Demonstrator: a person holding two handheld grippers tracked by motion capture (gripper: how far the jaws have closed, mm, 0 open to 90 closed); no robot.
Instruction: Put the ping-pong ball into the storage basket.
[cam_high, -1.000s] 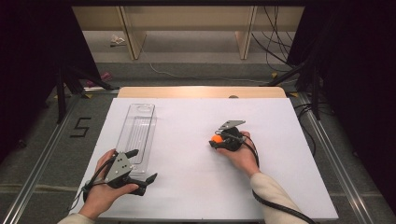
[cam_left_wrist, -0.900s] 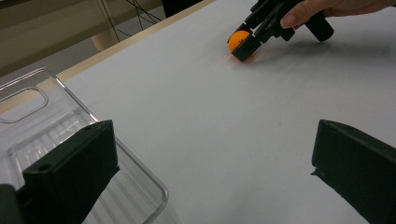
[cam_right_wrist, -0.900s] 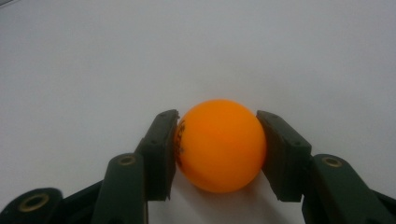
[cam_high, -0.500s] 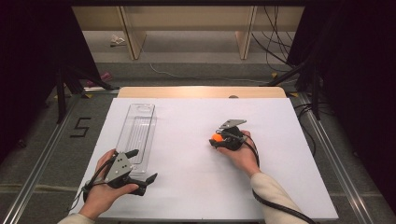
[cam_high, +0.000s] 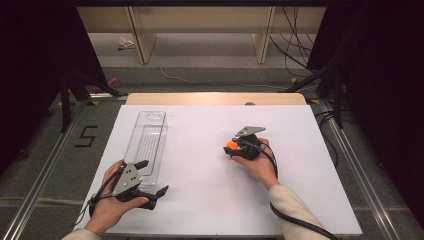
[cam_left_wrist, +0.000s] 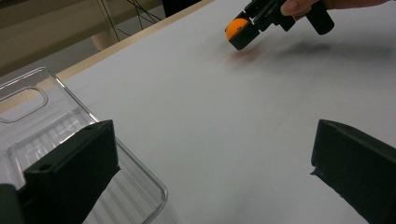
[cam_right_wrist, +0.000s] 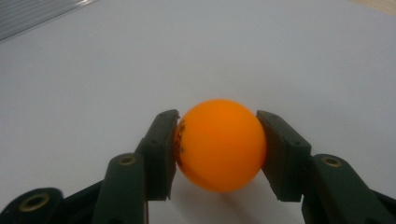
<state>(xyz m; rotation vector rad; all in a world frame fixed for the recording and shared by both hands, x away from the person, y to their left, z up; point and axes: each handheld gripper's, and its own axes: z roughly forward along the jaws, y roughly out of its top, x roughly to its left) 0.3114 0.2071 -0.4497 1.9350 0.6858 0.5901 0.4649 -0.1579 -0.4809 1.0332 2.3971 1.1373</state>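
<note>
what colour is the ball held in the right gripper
Orange, with a small dark print on one side. The ball shows best in the right gripper view, clamped between the black fingers.

Tray (cam_high: 146, 142) left of ball (cam_high: 231, 145)

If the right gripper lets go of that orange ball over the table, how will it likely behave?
The orange ball looks round and smooth, so it would probably roll on the flat white table. It resembles a light, hollow ping-pong ball, so it likely bounces. The right gripper pinches it at two small contacts; it may slip.
</note>
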